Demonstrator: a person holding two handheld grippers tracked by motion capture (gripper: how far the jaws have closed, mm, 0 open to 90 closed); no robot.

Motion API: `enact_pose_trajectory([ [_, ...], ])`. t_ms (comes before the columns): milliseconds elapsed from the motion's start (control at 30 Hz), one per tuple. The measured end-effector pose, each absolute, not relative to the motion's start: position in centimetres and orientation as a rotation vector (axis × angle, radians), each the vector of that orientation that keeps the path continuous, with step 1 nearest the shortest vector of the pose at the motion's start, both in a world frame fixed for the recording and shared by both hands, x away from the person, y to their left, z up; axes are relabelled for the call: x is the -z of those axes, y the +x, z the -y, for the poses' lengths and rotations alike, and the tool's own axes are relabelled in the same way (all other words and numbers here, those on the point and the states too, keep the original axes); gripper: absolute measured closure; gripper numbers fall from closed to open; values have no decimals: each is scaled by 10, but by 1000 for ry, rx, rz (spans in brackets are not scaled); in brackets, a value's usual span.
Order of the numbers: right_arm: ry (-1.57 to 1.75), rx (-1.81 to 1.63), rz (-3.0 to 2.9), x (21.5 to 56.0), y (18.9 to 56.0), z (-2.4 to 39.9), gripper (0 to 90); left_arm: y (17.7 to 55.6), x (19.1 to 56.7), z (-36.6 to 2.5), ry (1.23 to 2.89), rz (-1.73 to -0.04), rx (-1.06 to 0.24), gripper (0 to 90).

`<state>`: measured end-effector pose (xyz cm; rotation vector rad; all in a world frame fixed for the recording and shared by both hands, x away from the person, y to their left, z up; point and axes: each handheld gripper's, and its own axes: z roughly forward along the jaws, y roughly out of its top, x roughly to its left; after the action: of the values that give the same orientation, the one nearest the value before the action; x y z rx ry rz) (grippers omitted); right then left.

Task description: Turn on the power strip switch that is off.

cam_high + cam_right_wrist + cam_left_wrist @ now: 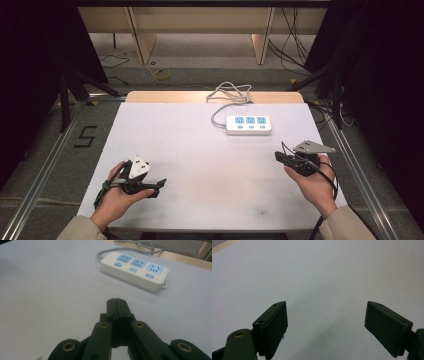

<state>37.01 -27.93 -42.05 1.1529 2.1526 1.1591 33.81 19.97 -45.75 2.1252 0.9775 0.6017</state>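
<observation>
A white power strip (248, 124) with three blue sockets and blue switches lies on the white table top (200, 165), right of centre toward the back; in the right gripper view the strip (133, 267) sits ahead of the jaws. My right gripper (278, 156) rests near the table's right edge, pointing left, and its jaws (116, 302) are pressed together with nothing between them. My left gripper (157, 187) is at the front left, pointing right. Its jaws (325, 315) stand wide apart over bare table.
The strip's grey cable (230, 92) coils at the table's back edge, on a bare wooden band (150, 96). Beyond the table are wooden furniture legs, floor cables and a yellow tape roll (161, 74). A "5" is marked on the floor (86, 136) at left.
</observation>
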Motion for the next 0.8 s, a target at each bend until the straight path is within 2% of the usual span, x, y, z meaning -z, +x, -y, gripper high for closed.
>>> enact_pose_trajectory([
  [800,1172,-1101,-2183,408,425,260,900,338,458,-199,2130,-972,-592,183],
])
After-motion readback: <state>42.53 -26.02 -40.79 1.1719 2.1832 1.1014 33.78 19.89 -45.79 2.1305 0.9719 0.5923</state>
